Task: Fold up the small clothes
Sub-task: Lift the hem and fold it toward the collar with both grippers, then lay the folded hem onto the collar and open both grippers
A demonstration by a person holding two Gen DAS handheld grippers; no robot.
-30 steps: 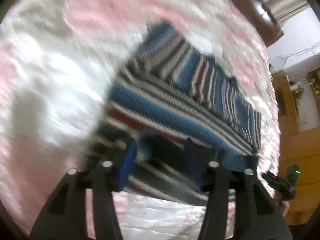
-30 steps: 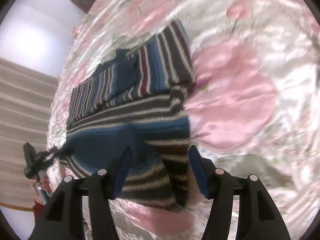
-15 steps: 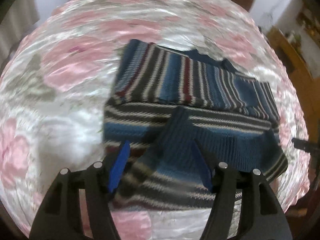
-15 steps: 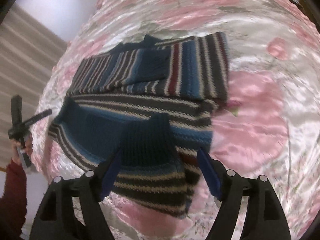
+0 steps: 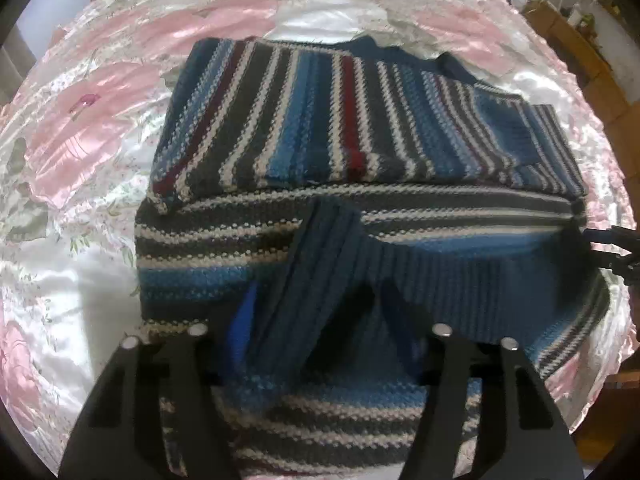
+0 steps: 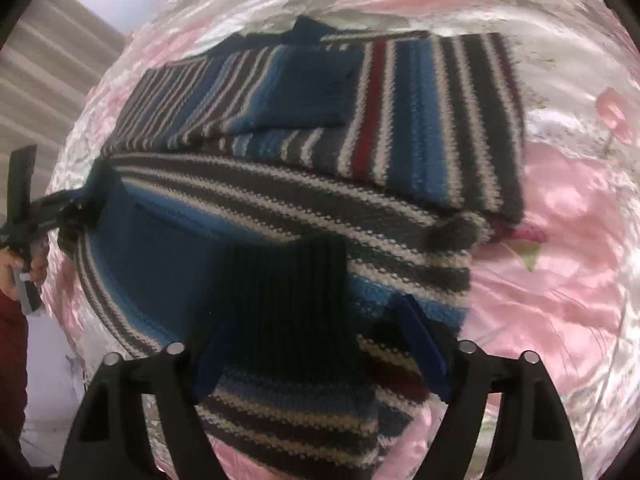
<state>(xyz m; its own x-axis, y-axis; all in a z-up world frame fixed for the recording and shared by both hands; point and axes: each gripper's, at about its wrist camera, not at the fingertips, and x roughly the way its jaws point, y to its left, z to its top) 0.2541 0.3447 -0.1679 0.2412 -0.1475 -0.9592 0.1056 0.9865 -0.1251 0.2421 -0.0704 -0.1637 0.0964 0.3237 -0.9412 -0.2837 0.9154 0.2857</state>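
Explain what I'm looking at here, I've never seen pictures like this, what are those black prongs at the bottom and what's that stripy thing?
Both pictures come from cameras mounted on two handheld grabbing tools, one per hand, each looking forward along its own fingers. The black prongs with blue pads are the left gripper in one view and the right gripper in the other. Both are open and holding nothing. Under them lies a striped knitted sweater, partly folded, with a ribbed blue cuff laid on top. It rests on a shiny pink floral bedspread. At the left edge of the right view, a person's hand holds the other tool.
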